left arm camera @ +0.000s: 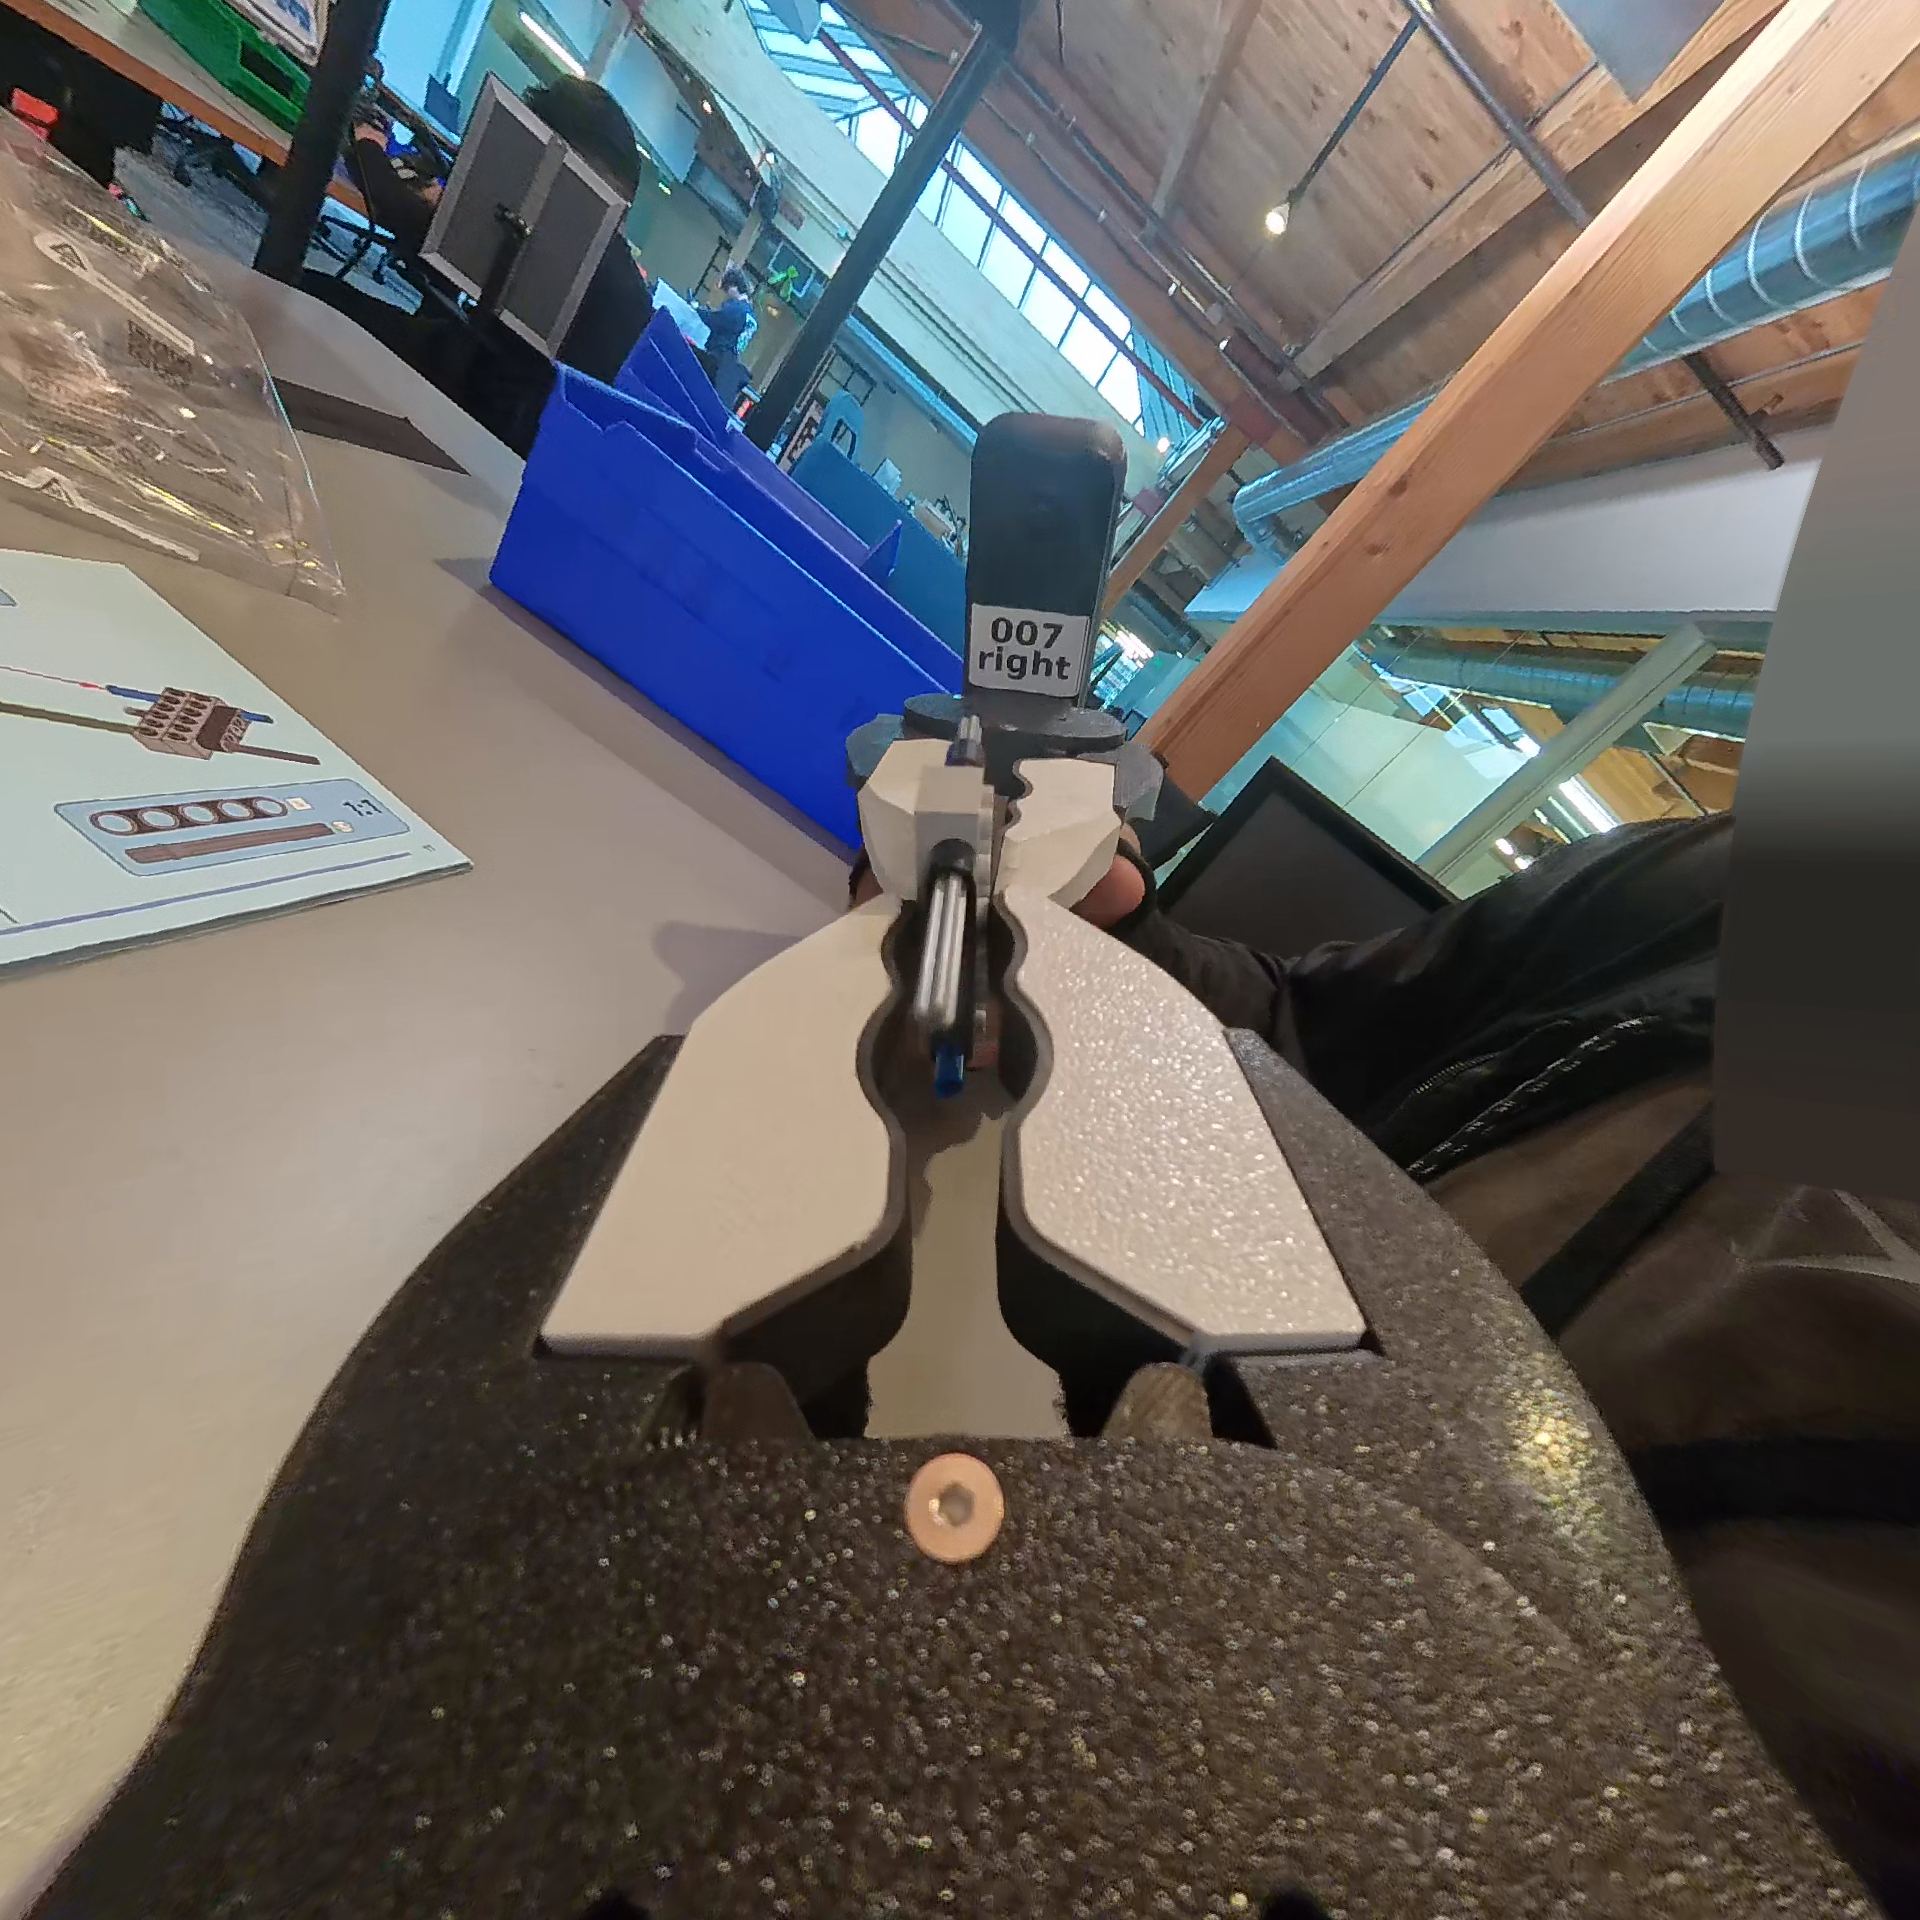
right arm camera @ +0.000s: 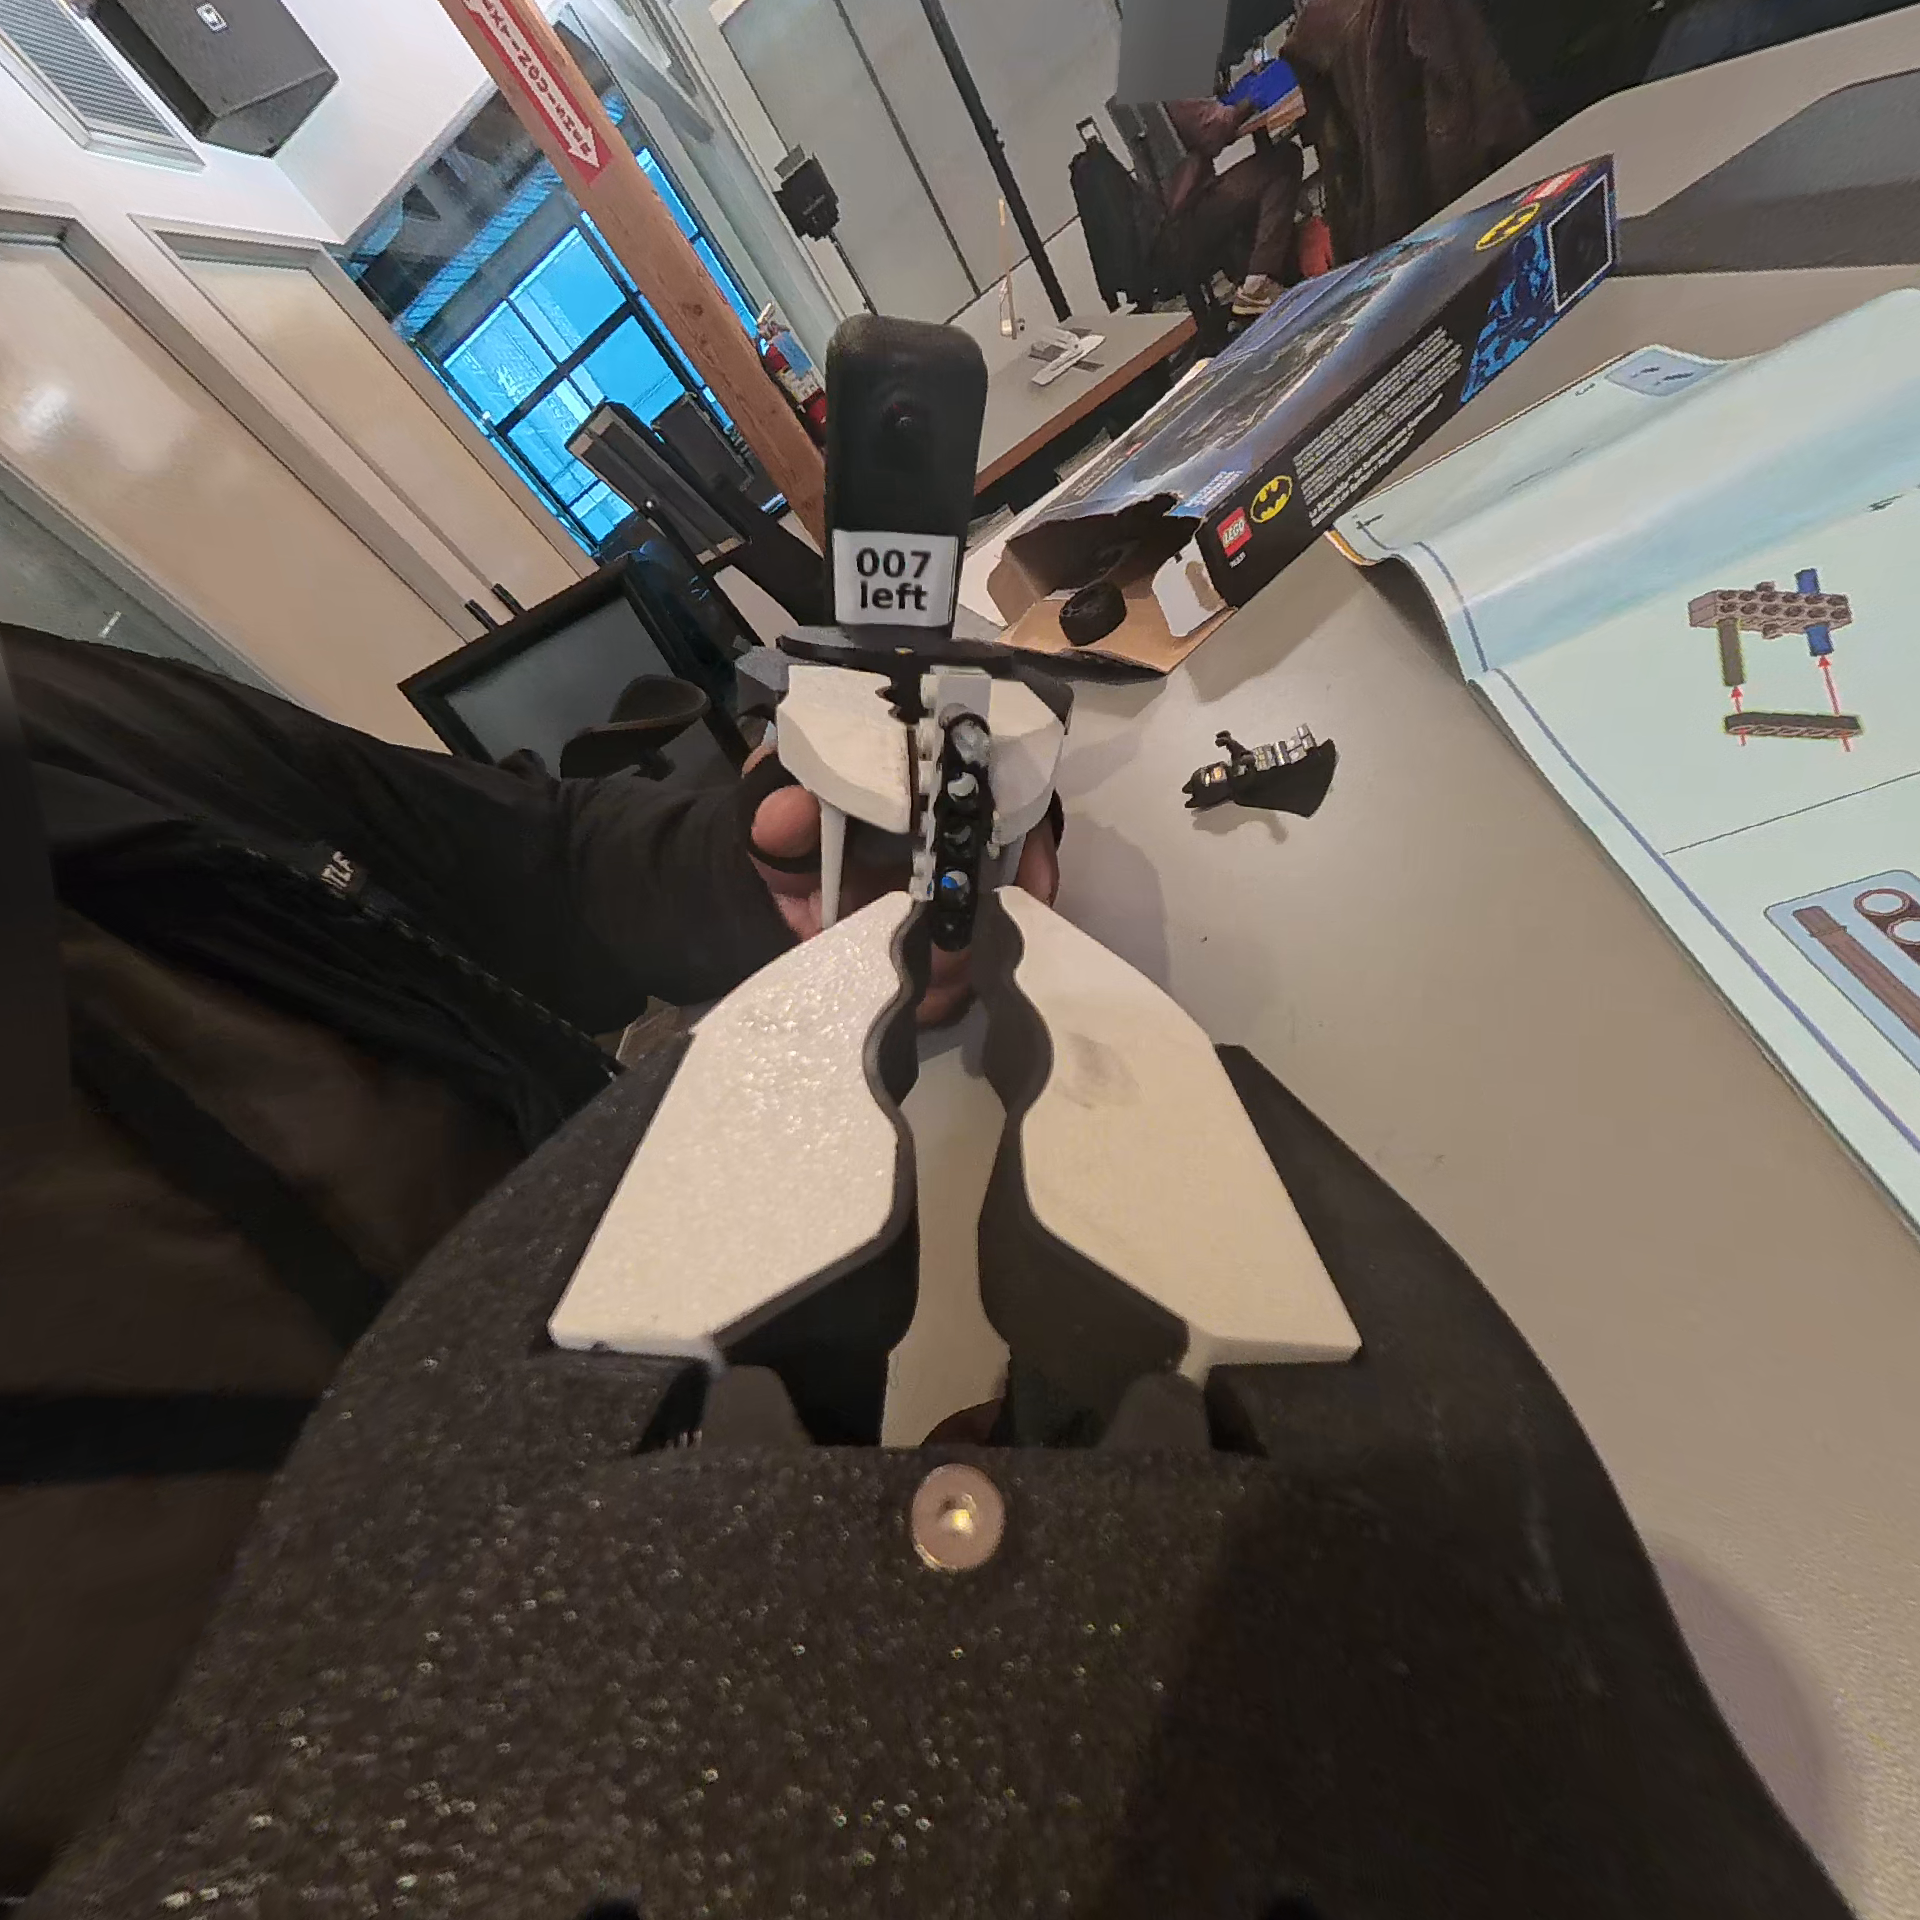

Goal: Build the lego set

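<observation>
The two grippers face each other tip to tip above the grey table (left arm camera: 364, 1039) and share one small brick assembly. In the left wrist view my left gripper (left arm camera: 958, 935) is shut on a grey axle with a blue tip (left arm camera: 940, 966), which runs back between its white fingers (left arm camera: 769, 1091). The axle enters a light grey studded brick (left arm camera: 940, 816), on which the right gripper is shut. In the right wrist view a black beam with holes (right arm camera: 954, 831) lies against that grey brick (right arm camera: 920, 790). The beam's near end reaches my right gripper (right arm camera: 954, 920).
A blue bin (left arm camera: 675, 582), a clear plastic bag (left arm camera: 125, 395) and an open instruction booklet (left arm camera: 187, 769) lie on the table. The right wrist view shows the booklet (right arm camera: 1714, 727), an opened toy box (right arm camera: 1351, 416) and a small black figure piece (right arm camera: 1262, 774). Gloved hands hold both grippers. My two grippers' fingertips are within a few centimetres of each other.
</observation>
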